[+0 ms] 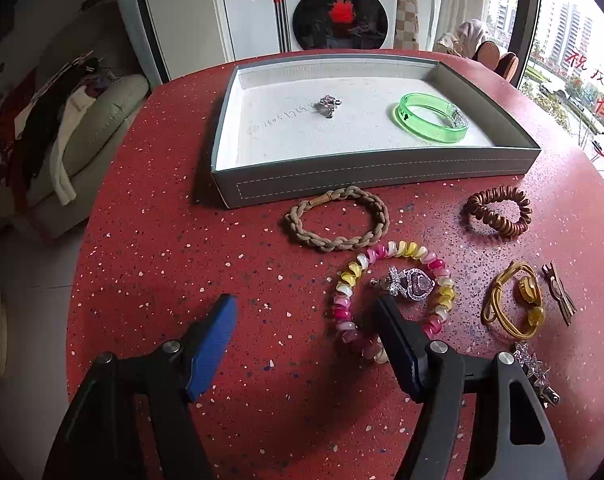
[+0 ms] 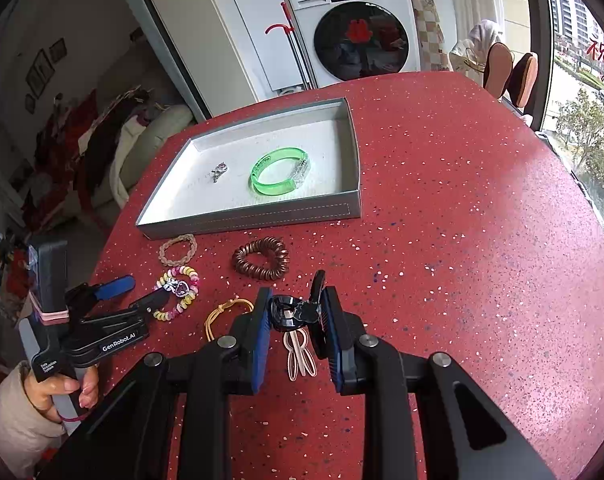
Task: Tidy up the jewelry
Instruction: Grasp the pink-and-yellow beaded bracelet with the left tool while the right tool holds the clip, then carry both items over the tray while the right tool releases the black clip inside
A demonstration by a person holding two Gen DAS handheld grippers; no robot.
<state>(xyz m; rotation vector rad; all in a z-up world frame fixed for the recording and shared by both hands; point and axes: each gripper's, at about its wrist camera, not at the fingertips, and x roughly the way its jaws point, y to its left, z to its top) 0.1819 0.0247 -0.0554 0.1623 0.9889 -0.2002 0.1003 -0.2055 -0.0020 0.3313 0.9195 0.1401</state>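
Note:
A grey tray [image 1: 382, 180] with a white floor holds a green bangle [image 1: 432, 118] and a small silver charm [image 1: 328, 105]; the tray also shows in the right wrist view [image 2: 262, 216]. On the red table lie a braided tan bracelet [image 1: 336, 222], a brown coil tie [image 1: 498, 212], a pink and yellow bead bracelet [image 1: 394, 300] around a heart brooch [image 1: 412, 284], and a yellow cord bracelet [image 1: 514, 304]. My left gripper [image 1: 306, 312] is open above the table, its right finger over the bead bracelet. My right gripper [image 2: 296, 312] is shut on a black hair clip [image 2: 292, 312].
A brown clip [image 1: 558, 294] and a crystal clip [image 1: 536, 372] lie at the right. A pale hair clip [image 2: 300, 354] lies under the right gripper. A washing machine [image 1: 338, 4] stands behind the table. A sofa with clothes [image 1: 62, 140] is at the left.

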